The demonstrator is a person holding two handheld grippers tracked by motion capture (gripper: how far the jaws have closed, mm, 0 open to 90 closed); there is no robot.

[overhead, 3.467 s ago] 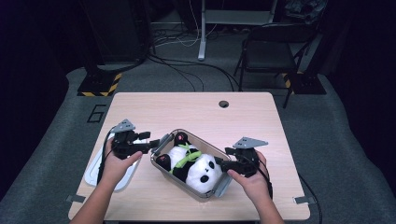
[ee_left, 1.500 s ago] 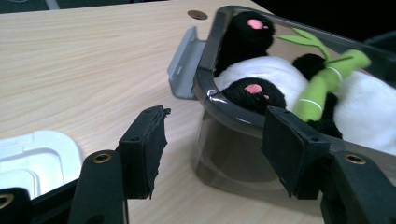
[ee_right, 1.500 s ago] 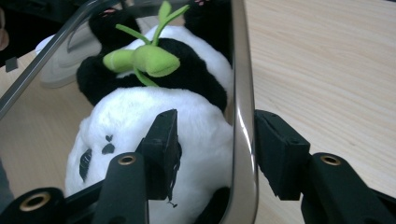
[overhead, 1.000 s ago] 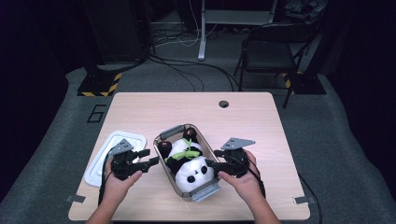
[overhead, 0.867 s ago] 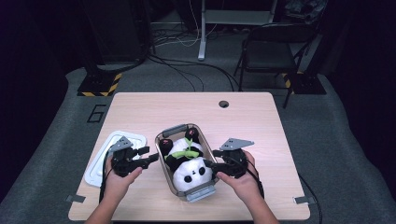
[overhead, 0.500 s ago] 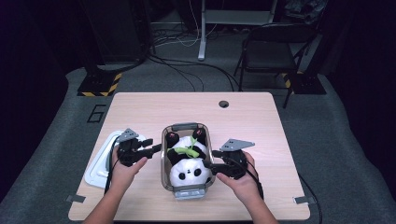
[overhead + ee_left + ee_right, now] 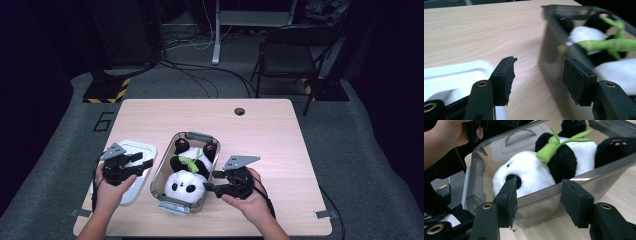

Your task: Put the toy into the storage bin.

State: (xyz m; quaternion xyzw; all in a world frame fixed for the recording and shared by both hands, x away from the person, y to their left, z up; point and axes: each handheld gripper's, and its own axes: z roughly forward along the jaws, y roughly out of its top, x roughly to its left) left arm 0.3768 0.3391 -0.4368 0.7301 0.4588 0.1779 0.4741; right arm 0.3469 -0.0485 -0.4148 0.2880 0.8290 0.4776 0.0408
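Observation:
A clear plastic bin stands in the middle of the table with a panda plush lying in it, a green bow on its chest. My left gripper hovers over a white lid left of the bin. Its jaws have just been opening and hold nothing. In the left gripper view the left gripper has the bin's wall just to its right and the lid below. My right gripper is open at the bin's right side. In the right gripper view it faces the long wall, with the panda behind.
A round cable hole sits near the table's far edge. Beyond the table are a black chair, floor cables and a yellow-striped base. The person's other hand shows past the bin in the right gripper view.
The bin has swung from a diagonal to nearly lengthwise and drifted slightly left. My left gripper has pulled back left from the bin to above the lid. The right gripper has stayed at the bin's side.

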